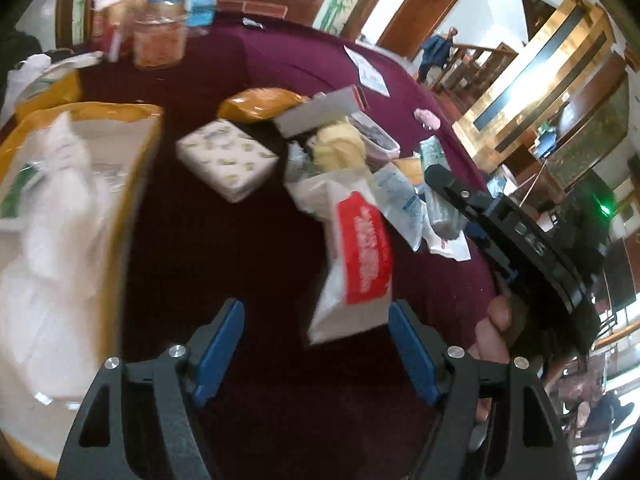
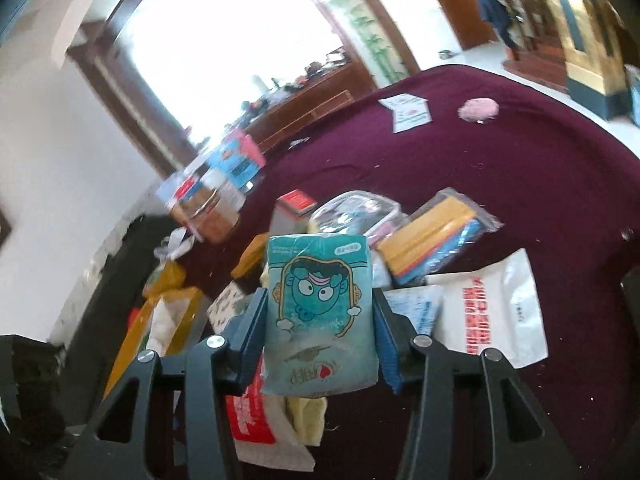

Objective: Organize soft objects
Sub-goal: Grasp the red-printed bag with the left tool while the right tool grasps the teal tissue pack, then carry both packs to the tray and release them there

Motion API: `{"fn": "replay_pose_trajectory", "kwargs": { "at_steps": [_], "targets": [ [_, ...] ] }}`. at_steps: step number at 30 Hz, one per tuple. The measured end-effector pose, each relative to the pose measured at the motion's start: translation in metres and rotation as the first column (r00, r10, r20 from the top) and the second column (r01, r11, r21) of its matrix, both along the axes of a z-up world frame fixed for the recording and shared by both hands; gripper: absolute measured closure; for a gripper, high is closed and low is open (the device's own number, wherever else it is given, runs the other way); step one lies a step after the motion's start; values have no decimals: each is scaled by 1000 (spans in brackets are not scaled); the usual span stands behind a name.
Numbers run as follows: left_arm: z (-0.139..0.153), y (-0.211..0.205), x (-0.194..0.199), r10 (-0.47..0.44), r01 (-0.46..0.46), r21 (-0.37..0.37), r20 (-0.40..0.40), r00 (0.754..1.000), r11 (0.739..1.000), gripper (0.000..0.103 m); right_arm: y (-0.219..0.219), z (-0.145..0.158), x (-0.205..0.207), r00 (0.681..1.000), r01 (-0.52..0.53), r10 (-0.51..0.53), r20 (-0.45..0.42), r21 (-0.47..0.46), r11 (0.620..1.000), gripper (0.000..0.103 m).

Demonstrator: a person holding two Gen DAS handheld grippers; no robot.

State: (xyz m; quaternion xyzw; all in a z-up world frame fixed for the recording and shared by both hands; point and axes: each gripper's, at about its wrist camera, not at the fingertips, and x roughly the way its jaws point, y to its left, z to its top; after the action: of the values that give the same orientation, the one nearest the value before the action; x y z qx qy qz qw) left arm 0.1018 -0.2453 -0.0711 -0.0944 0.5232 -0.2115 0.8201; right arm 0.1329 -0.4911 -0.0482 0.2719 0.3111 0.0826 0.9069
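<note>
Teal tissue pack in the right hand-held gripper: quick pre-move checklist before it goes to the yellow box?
1. Right hand-held gripper on the teal tissue pack: both blue pads sit against its sides. ok.
2. Pack upright and centred between the fingers: ok.
3. Pack lifted free of the pile: cannot tell, clutter lies right behind and below it.
4. Left hand-held gripper free: jaws wide, nothing between them, red-and-white bag lies just ahead. ok.
5. Yellow box has room: not ok, white plastic bags fill most of it.
6. Path over the maroon tablecloth to the box: bare cloth, ok.
</note>
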Motion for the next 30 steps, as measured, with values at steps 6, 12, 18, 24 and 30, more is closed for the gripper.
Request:
{"fn": "replay_pose_trajectory", "kwargs": {
  "at_steps": [6,12,18,24,30],
  "targets": [
    [-15,-41,34,-21,22,28,-19,1000,999,25,-10,0,-1,998,59,-59,8,3,998,56],
    [-25,-33,33,-23,22,-14,-64,998,1000,60,-12,-3,2,999,40,-40,-3,29,999,56],
    [-5,1,3,2,-5,-109,-30,1000,994,67,-3,-5,4,1000,-10,11,-12,33,999,56],
    [26,52,-27,27,-29,-196,-15,1000,980,67,15,-1,2,996,-93,93,5,0,996,55],
    [42,122,-43,127,-126,-171,-3,992,977,66,58,15,-20,976,-218,217,33,45,975,55]
  ]
}}
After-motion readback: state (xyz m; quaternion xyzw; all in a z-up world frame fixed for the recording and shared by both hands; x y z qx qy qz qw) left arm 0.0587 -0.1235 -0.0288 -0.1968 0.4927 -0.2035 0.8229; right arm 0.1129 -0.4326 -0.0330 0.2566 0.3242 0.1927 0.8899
